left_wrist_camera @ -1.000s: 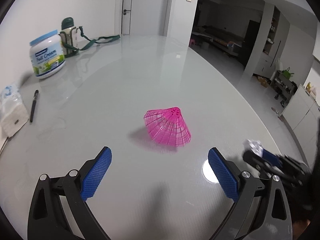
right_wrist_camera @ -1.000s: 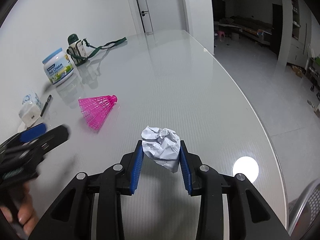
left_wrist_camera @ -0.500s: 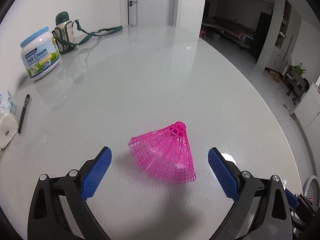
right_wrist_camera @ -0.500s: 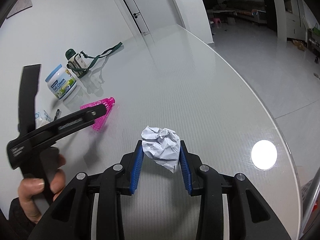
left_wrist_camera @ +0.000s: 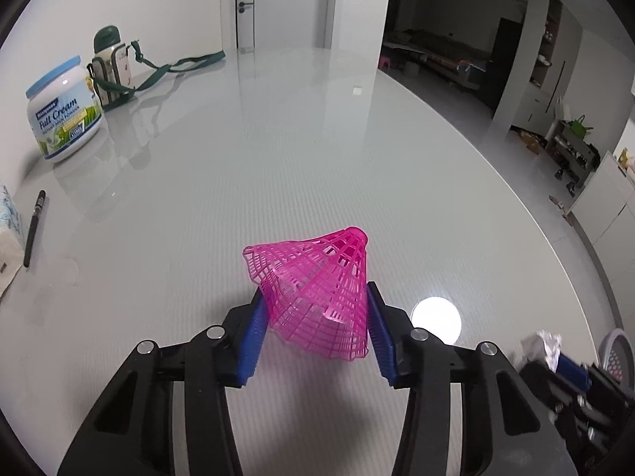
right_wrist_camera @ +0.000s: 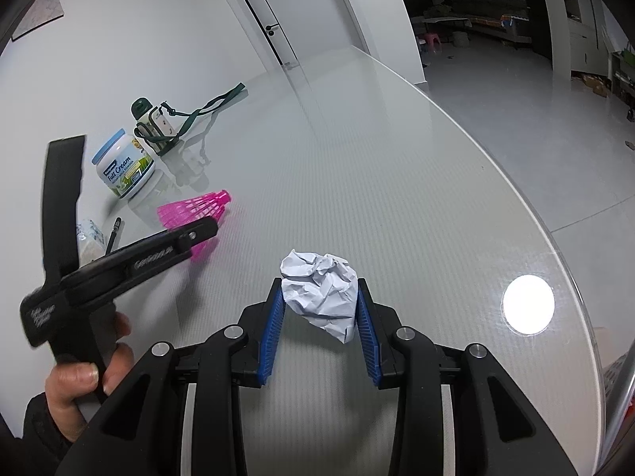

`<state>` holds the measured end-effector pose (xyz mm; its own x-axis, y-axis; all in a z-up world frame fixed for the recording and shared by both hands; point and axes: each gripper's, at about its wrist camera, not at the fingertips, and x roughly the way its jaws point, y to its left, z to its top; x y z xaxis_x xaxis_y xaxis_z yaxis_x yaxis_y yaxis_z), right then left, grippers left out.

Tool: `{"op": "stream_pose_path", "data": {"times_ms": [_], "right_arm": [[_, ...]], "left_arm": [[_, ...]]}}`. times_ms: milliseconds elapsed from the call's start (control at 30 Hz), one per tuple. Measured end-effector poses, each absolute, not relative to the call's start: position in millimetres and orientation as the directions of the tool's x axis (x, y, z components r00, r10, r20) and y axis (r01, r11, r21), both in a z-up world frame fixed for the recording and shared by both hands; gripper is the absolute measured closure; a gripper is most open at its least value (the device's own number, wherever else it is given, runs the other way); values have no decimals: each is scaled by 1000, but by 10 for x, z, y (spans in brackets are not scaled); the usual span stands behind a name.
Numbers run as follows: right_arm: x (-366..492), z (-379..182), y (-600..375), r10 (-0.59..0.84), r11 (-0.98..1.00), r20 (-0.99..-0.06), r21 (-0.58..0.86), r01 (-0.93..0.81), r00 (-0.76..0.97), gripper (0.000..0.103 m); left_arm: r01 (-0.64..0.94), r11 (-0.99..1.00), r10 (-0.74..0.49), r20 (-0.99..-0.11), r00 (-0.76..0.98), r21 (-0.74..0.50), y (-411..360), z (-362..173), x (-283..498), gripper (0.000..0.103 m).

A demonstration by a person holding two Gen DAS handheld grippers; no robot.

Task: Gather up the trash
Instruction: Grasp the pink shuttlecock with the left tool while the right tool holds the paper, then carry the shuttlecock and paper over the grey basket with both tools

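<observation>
A pink plastic shuttlecock (left_wrist_camera: 317, 269) lies on the glossy white table (left_wrist_camera: 278, 139), its skirt toward me. My left gripper (left_wrist_camera: 315, 294) has its jaws closing, and both blue pads touch the skirt's sides. In the right wrist view the same shuttlecock (right_wrist_camera: 186, 210) shows behind the left gripper (right_wrist_camera: 206, 230), which a hand (right_wrist_camera: 83, 373) holds. My right gripper (right_wrist_camera: 319, 290) is shut on a crumpled white paper ball (right_wrist_camera: 321, 293) above the table. That paper ball (left_wrist_camera: 549, 345) and the right gripper (left_wrist_camera: 571, 369) also appear at the lower right of the left wrist view.
A milk powder can (left_wrist_camera: 63, 115) and a bottle with a green strap (left_wrist_camera: 113, 75) stand at the far left. A black pen (left_wrist_camera: 33, 228) and a tissue pack (left_wrist_camera: 8, 230) lie by the left edge. A basket rim (left_wrist_camera: 617, 353) shows beyond the table's right edge.
My left gripper came forward and down to the shuttlecock, and its wide-open jaws closed in onto the skirt. The right gripper kept its hold on the paper ball.
</observation>
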<state>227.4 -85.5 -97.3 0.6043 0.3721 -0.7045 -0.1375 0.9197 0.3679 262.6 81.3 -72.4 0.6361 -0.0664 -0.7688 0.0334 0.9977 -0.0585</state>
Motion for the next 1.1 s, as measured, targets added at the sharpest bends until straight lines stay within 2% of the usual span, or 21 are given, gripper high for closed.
{"op": "stream_pose_path", "data": {"times_ms": [533,833,1100], "right_arm": [[1698,-893,-1231,272,947,-708,318,-50,651,69],[1127,-726,-1722,194,956,-691,292,24,697,69],[509,-803,-2462,54,945,-713,262,195,699,69]], "left_arm": [[108,994,-88,-703,705,-15,563,-446,2006,57],[242,969,-209,-685,698,-49,2,-311,1473,57],[426,902,-357,-684,636,-75,-786,-273,1120,57]]}}
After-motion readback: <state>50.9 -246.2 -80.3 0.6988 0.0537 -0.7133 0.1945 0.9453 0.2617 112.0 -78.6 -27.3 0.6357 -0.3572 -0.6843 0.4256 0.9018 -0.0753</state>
